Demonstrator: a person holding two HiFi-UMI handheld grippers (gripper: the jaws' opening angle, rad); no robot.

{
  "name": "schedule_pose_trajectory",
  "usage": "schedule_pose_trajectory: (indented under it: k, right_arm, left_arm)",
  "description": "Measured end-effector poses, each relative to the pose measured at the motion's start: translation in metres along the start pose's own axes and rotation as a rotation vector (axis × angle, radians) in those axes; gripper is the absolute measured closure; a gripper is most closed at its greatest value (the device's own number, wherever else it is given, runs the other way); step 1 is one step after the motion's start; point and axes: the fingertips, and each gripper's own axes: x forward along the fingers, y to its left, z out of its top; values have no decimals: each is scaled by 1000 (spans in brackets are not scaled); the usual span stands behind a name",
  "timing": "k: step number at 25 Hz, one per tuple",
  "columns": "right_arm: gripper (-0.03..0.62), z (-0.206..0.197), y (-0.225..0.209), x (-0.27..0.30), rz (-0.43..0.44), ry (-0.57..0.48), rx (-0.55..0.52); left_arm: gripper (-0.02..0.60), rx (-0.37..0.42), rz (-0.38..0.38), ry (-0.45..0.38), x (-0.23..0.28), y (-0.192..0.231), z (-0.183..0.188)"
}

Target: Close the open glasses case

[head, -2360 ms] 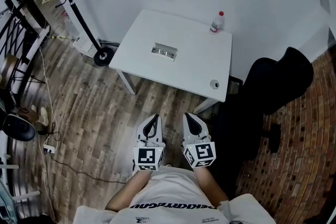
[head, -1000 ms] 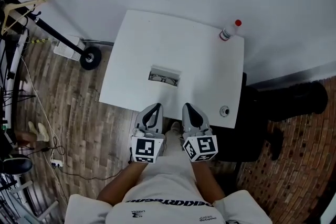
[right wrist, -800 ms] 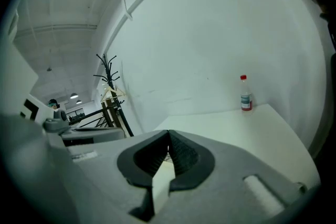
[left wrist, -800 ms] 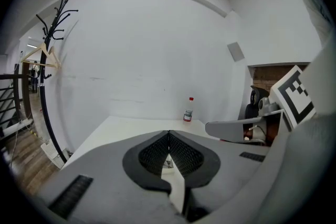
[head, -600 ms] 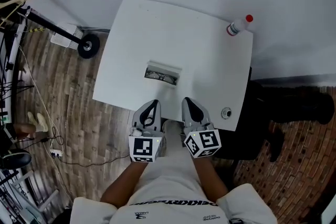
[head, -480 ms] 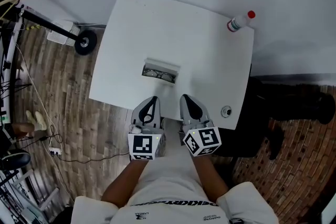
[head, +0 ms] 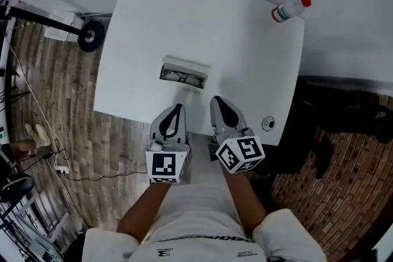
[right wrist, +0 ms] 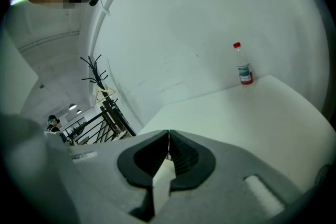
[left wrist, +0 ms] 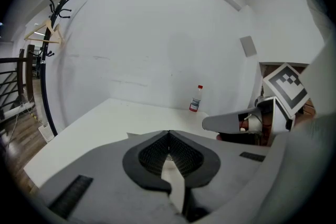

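Two grippers, side by side, at the near edge of the white table. Left gripper: I read its jaws as pressed together, nothing between them. Right gripper: jaws likewise together, empty. One glasses case: open, glasses inside, lying just ahead of the left gripper's tips and ahead-left of the right gripper, touching neither. One red-capped bottle: upright, well ahead and right of the right gripper.
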Motion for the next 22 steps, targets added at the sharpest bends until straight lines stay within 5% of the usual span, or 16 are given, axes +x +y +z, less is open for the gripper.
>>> schedule_pose_trajectory:
  k: [22]
  right_arm:
    - [556, -31, -53, 64, 55, 89, 470]
  left_arm:
    - [584, -64, 0, 53, 26, 3, -46]
